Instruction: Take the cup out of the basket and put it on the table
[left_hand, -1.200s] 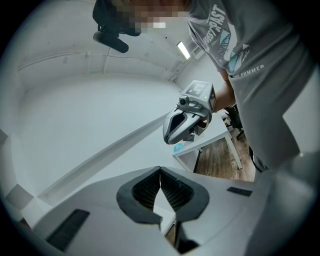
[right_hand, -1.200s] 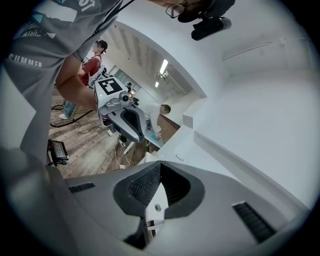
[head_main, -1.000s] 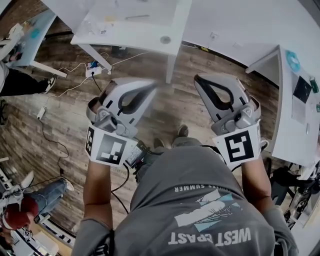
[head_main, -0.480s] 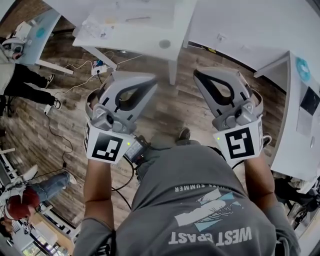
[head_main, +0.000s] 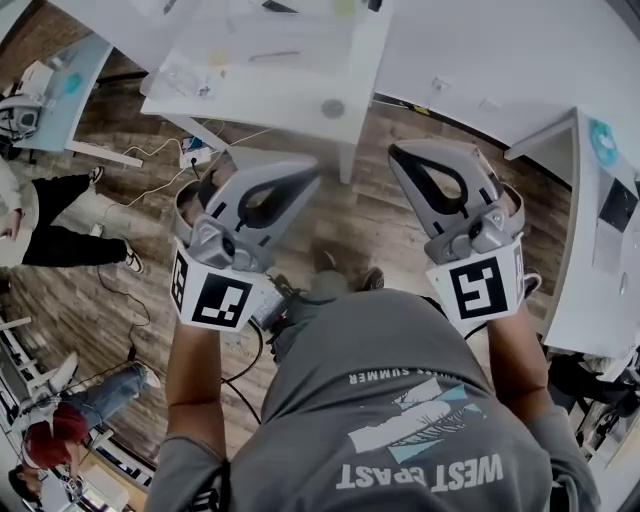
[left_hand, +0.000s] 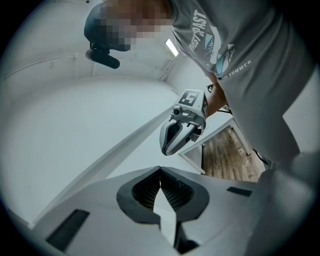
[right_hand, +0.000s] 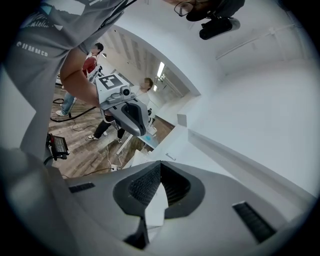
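Two hand-held grippers show in the head view, each with a black-and-white square-marker cube at its back. The grey left gripper (head_main: 312, 178) sits at 10 o'clock of the picture centre and the grey right gripper (head_main: 397, 152) at 1 o'clock. Their tips point up toward 12 o'clock, well apart from each other. In its own view each gripper's ribbed dark pads meet at the tips, so both are closed with nothing between them. Neither the cup nor the basket can be made out in any view, so where the cup is cannot be told. Three desks show. A white rectangular table (head_main: 300, 70) at 12 o'clock carries a round grey grommet (head_main: 333, 108) and a few small items too small to tell. A second white table (head_main: 580, 260) at 3 o'clock bears a round blue item (head_main: 603, 143) and a dark flat rectangle (head_main: 617, 205). A light-blue desk (head_main: 65, 95) lies at 10 o'clock. The floor is brown wood-plank flooring (head_main: 130, 290), with a white power strip (head_main: 190, 157) and thin cables trailing over it at 11 o'clock. Two other people are in the room: one in dark trousers (head_main: 60, 235) at 9 o'clock and one in blue jeans and a red top (head_main: 70, 415) at 8 o'clock. The wearer's grey printed T-shirt (head_main: 390, 400) fills the picture at 6 o'clock. Both gripper views look out on plain white walls.
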